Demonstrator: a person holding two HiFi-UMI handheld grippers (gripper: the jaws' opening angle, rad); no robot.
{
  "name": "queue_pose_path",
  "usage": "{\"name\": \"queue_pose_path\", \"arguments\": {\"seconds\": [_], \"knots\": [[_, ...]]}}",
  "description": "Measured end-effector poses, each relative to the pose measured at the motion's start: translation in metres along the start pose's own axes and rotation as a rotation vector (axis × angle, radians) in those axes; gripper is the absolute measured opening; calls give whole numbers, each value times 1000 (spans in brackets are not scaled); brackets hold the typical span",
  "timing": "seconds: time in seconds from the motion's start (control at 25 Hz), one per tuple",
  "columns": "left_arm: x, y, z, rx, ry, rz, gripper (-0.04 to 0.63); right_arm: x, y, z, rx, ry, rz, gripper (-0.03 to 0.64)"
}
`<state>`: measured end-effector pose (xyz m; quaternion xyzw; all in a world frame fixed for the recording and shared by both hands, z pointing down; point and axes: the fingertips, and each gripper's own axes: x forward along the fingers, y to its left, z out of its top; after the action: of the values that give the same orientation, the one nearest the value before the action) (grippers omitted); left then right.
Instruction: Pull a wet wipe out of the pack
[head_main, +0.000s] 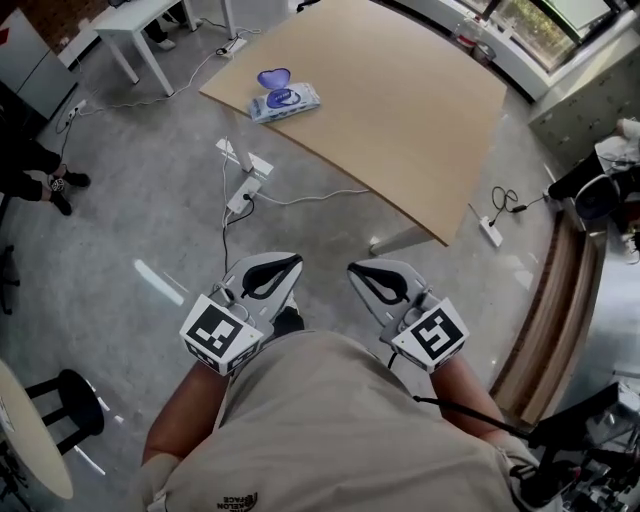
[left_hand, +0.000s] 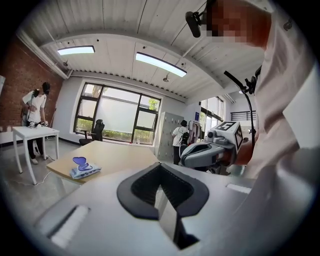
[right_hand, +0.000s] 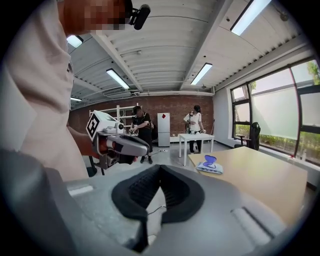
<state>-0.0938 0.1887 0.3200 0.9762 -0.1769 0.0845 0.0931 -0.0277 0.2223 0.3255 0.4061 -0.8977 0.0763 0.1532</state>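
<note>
A pack of wet wipes (head_main: 285, 101) lies on the near left corner of the light wooden table (head_main: 400, 110), its blue lid flipped up. The same pack shows small in the left gripper view (left_hand: 85, 170) and the right gripper view (right_hand: 209, 166). I hold both grippers close to my body over the floor, well short of the table. My left gripper (head_main: 268, 275) (left_hand: 161, 167) is shut with nothing in it. My right gripper (head_main: 385, 283) (right_hand: 160, 167) is shut and empty too. They sit side by side, pointing toward the table.
Power strips and cables (head_main: 245, 195) lie on the grey floor between me and the table; another strip (head_main: 490, 231) is off its right corner. A white table (head_main: 150, 25) stands far left, a black stool (head_main: 65, 400) near left. People stand in the background (right_hand: 142, 127).
</note>
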Motion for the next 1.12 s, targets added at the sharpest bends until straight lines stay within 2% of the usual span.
{"name": "queue_pose_path", "arguments": {"seconds": [0.16,0.32,0.56,0.96,1.12], "knots": [[8,61,7,27,15,-7,0,56,-35,14,-2,20,-17,2],[15,115,12,31,30,-1,-2,107,-60,33,-28,22,2,2],[36,158,7,6,37,19,-2,146,-97,34,-29,35,32,2],[110,259,25,-19,66,79,-1,226,-209,55,-58,45,112,2],[148,301,20,-28,88,111,-1,252,-257,55,-48,40,146,2]]}}
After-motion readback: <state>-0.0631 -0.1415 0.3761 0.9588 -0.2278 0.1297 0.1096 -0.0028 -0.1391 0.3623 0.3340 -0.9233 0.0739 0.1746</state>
